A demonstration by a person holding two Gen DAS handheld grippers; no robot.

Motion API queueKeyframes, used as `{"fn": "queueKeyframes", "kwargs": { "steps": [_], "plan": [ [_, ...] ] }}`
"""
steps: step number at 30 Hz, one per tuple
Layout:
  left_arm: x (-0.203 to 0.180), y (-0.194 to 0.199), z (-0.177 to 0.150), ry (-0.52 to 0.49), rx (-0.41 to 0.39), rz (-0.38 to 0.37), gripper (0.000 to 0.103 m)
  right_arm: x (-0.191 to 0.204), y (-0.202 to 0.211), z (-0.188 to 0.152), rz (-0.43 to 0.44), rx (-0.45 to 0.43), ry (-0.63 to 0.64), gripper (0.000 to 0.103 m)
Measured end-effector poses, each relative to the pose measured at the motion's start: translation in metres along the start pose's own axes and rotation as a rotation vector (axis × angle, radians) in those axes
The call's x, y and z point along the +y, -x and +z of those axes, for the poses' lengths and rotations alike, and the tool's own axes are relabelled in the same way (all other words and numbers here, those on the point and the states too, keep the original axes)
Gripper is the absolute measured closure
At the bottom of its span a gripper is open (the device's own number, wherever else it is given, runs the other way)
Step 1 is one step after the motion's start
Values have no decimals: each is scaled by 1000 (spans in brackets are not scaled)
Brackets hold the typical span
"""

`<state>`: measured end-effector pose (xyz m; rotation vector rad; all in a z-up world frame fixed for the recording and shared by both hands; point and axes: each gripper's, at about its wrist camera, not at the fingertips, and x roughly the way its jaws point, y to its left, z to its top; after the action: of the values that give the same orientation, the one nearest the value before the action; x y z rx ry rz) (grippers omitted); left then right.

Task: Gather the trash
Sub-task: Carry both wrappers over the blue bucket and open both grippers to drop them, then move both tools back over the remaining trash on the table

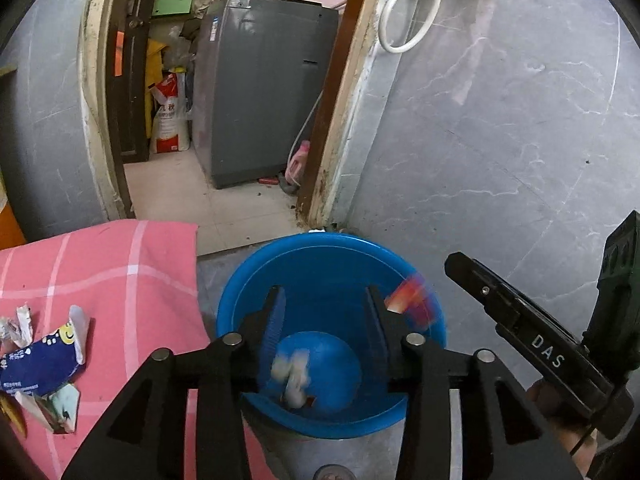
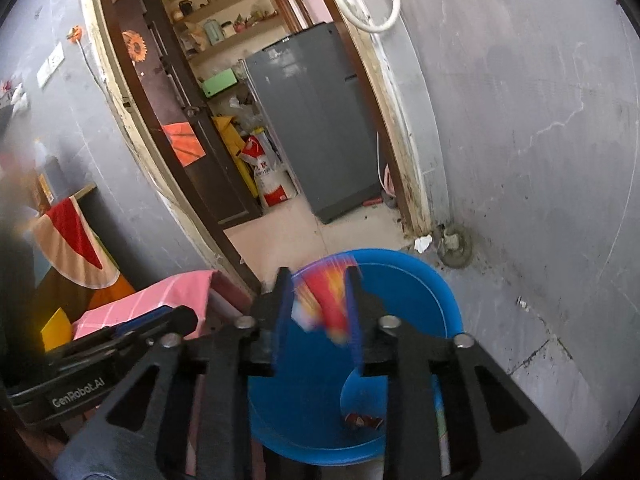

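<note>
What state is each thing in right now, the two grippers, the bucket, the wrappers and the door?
Left gripper: open, empty, over the bucket.
Right gripper: open, red wrapper blurred between its fingers.
Blue bucket: upright, white scrap inside.
Blue wrapper: torn, on the pink cloth.
Door: open.

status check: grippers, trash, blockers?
Left gripper open over blue bucket, white scrap blurred below it. Red wrapper blurred between right gripper's fingers, grip unclear. More scraps on pink cloth. No blockers.
</note>
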<state>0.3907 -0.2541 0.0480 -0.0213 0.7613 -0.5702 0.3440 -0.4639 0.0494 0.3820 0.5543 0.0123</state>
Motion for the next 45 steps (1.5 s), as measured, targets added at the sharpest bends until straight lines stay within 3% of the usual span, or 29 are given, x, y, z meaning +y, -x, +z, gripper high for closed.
{"fn": "queueKeyframes", "kwargs": {
  "steps": [4, 9, 12, 17, 23, 34, 39, 45],
  "plan": [
    [11, 15, -3, 27, -44, 12, 55, 0, 2, 0, 1, -9, -2, 52],
    [19, 48, -7, 61, -163, 74, 33, 11, 15, 1, 4, -70, 25, 39],
    [27, 72, -13, 73, -248, 133, 15, 24, 26, 0, 15, -124, 66, 28],
    [48, 114, -25, 134, -377, 210, 2, 54, 50, -5, 50, -243, 147, 5],
    [66, 164, -43, 152, -498, 308, 2, 89, 80, -16, 119, -395, 219, 0],
    [89, 234, -81, 127, -629, 450, 2, 147, 108, -42, 242, -528, 275, 0],
    [105, 252, -98, 128, -644, 505, 2, 170, 110, -52, 277, -540, 309, 0],
    [124, 262, -118, 135, -623, 538, 2, 193, 96, -61, 299, -478, 352, 0]
  ]
}}
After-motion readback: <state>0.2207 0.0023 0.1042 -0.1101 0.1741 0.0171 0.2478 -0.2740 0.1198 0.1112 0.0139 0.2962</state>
